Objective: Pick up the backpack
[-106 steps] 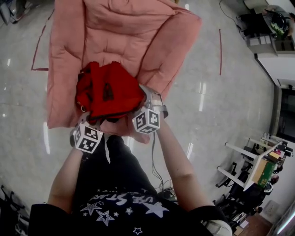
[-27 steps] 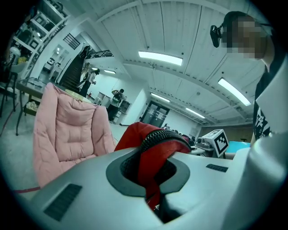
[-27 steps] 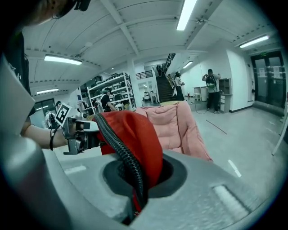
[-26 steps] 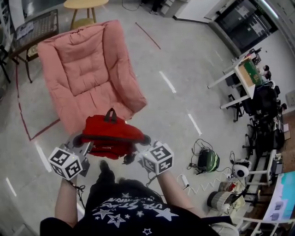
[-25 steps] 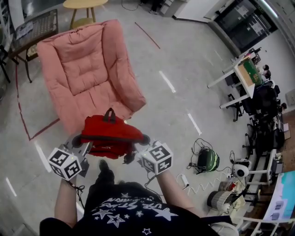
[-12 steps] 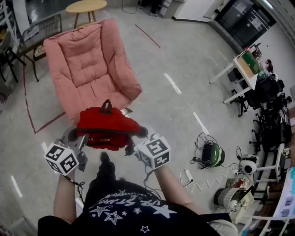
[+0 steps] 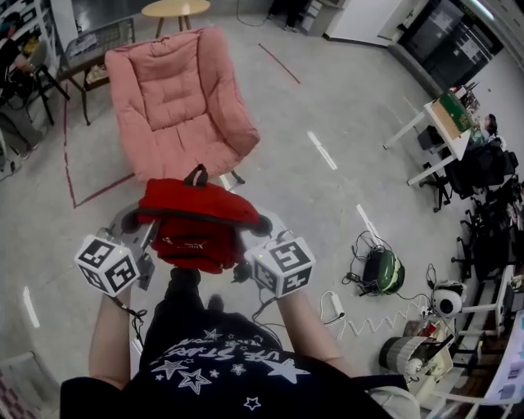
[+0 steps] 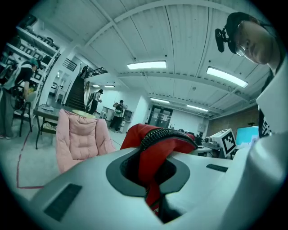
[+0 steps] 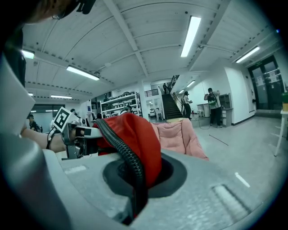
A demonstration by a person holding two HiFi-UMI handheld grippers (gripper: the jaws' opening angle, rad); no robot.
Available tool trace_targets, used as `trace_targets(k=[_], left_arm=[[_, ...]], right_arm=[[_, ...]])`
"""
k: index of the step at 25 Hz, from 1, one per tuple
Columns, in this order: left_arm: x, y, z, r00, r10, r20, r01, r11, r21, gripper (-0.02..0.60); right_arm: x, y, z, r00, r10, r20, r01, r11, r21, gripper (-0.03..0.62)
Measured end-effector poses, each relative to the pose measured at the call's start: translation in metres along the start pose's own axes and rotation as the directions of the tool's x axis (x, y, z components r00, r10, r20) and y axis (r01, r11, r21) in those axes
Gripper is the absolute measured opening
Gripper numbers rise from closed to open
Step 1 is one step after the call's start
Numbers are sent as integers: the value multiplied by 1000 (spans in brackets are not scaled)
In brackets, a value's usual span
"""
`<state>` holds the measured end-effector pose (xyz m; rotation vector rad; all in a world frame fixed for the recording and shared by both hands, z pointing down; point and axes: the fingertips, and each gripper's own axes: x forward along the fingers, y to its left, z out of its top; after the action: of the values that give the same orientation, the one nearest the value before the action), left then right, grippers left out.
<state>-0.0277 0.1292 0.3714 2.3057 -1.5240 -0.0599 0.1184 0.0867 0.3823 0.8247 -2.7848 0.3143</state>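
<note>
A red backpack (image 7: pixel 196 219) hangs clear of the grey floor (image 7: pixel 327 106), gripped at one end by the left gripper (image 7: pixel 131 223) and at the other by the right gripper (image 7: pixel 258 227). Its black carry handle (image 7: pixel 196 175) stands up on the far side. Beyond it is a pink armchair (image 7: pixel 180 90) with a round wooden table (image 7: pixel 175 7) behind, and white cables (image 7: pixel 352 321) lie at the right.

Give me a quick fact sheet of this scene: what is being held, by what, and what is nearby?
Held item: red backpack, in the air in front of the person
Left gripper: shut on the backpack's left end
Right gripper: shut on its right end
Backpack handle: black loop, pointing towards the chair
Nearby: pink armchair, not touching the backpack
Floor: pale and glossy
</note>
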Motion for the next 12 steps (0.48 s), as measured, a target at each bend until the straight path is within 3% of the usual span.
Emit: trace_targets(k=[4, 12], left_arm=[[-27, -20, 3, 999, 20, -26, -21, 999, -27, 20], [-32, -23, -48, 1000, 13, -20, -14, 999, -51, 20]], right_arm=[[-20, 19, 6, 1000, 20, -2, -20, 1000, 24, 8], [-27, 21, -45, 999, 21, -43, -21, 1000, 12, 8]])
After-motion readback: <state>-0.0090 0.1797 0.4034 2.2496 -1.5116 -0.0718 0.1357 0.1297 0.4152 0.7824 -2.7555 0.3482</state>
